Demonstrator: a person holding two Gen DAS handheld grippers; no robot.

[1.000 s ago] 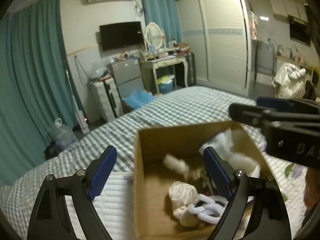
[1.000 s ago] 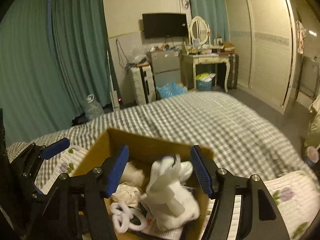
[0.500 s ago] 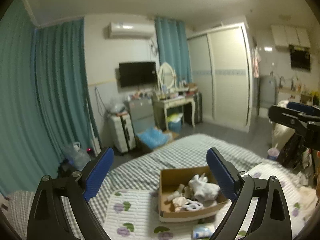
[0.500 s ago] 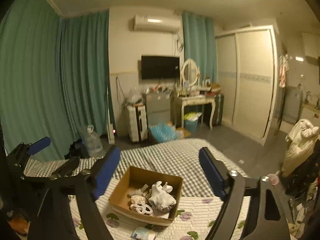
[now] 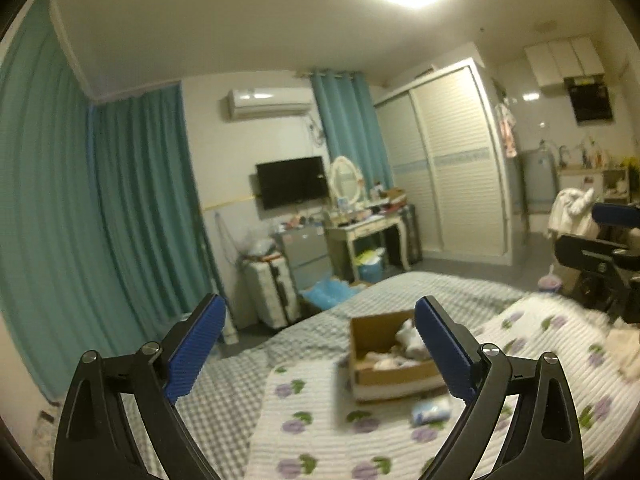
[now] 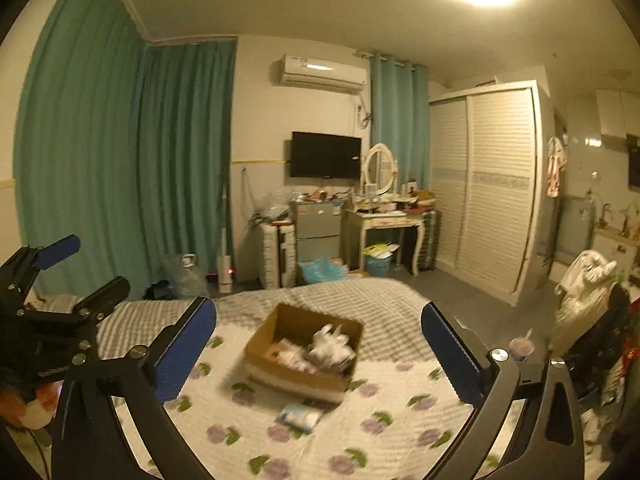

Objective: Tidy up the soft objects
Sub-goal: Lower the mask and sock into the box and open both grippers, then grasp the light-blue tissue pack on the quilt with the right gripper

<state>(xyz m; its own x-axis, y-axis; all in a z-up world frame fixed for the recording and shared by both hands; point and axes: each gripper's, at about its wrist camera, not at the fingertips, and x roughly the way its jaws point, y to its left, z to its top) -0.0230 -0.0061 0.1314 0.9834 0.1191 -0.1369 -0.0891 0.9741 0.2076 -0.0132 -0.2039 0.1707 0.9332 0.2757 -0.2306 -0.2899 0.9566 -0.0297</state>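
A brown cardboard box (image 6: pixel 298 380) (image 5: pixel 394 376) sits on the bed and holds several white soft objects (image 6: pixel 330 348) (image 5: pixel 408 338). A small pale blue and white packet (image 6: pixel 299 415) (image 5: pixel 430 410) lies on the flowered quilt just in front of the box. My left gripper (image 5: pixel 320 350) is open and empty, held high and well back from the box. My right gripper (image 6: pixel 318 354) is open and empty, also high and far from the box. The left gripper shows at the left edge of the right wrist view (image 6: pixel 60 280).
The flowered quilt (image 6: pixel 380 432) covers the near part of the checked bed (image 6: pixel 360 300). Beyond the bed stand a white suitcase (image 6: pixel 280 254), a dressing table (image 6: pixel 384 224), a wardrobe (image 6: pixel 484 188) and teal curtains (image 6: pixel 120 168). Clothes hang on a chair (image 6: pixel 584 292) at the right.
Both grippers have pulled up and far back from the box, which now looks small and distant. The white soft objects stay in the box. Both grippers stay open.
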